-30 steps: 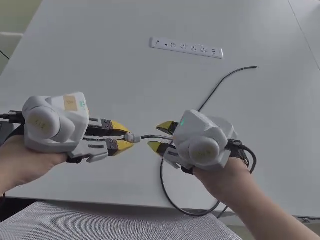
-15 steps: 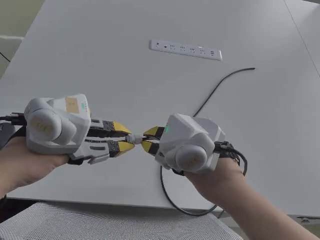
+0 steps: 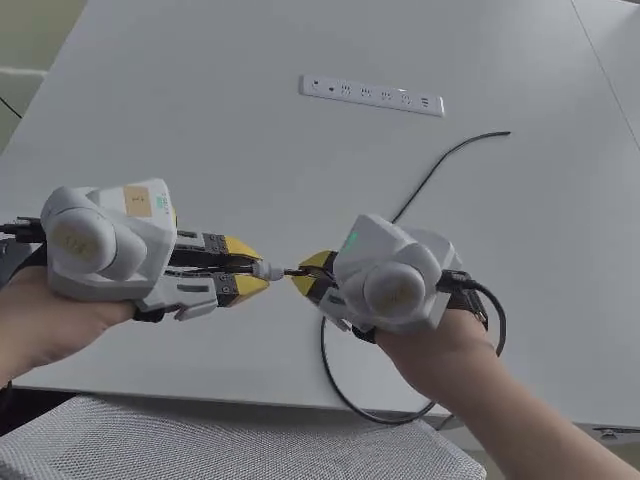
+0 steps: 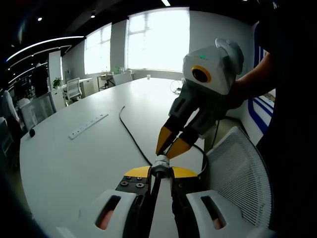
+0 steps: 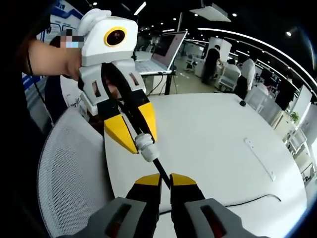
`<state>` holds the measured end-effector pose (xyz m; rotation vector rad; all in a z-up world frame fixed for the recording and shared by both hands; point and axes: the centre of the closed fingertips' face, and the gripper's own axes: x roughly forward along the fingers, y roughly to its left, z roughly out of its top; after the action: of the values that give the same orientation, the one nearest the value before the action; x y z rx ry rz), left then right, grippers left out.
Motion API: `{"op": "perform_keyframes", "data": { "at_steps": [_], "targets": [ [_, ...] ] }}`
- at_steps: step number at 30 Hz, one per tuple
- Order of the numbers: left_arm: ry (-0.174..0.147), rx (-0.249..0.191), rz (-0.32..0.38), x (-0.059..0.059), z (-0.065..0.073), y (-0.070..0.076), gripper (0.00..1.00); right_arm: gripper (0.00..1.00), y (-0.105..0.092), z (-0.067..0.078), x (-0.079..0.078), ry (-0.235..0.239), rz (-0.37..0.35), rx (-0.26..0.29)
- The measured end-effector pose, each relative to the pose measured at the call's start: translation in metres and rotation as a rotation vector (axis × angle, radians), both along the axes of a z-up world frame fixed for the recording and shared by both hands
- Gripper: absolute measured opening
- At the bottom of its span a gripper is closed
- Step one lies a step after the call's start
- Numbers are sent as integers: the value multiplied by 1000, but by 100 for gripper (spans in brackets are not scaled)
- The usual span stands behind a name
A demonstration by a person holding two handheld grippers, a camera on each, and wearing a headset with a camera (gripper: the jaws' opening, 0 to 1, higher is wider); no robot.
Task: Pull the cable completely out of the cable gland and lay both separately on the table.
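The small white cable gland [image 3: 264, 270] sits between the yellow tips of my left gripper [image 3: 252, 272], which is shut on it above the table's near edge. A black cable [image 3: 440, 165] leaves the gland to the right, loops off the table edge and runs back across the tabletop. My right gripper [image 3: 305, 275] is shut on the cable a short way from the gland. In the left gripper view the gland [image 4: 161, 166] is at my jaw tips, with the right gripper [image 4: 172, 144] just beyond. In the right gripper view the cable [image 5: 159, 168] runs from my shut jaws up to the gland [image 5: 145, 144].
A white power strip [image 3: 372, 97] lies at the far middle of the white table [image 3: 200, 150]. A grey mesh chair [image 3: 200, 440] stands below the near edge. The office behind has desks, chairs and people [image 5: 213, 57] further off.
The right gripper, open a second ago, moved left up to the gland, shut on the cable and has drawn slightly back to the right. The left gripper has kept hold of the gland.
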<state>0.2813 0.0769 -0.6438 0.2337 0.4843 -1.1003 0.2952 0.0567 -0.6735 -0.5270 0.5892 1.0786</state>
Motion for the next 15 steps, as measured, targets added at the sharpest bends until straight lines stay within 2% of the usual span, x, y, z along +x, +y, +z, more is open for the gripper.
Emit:
{"op": "perform_keyframes", "data": {
  "at_steps": [6,15],
  "targets": [
    [-2,-2,6,1,2,0,15,1,1,-2,0,68,-51,38],
    [1,-12,19,1,2,2,15,1,-16,-15,4,150,-152,56]
  ]
}}
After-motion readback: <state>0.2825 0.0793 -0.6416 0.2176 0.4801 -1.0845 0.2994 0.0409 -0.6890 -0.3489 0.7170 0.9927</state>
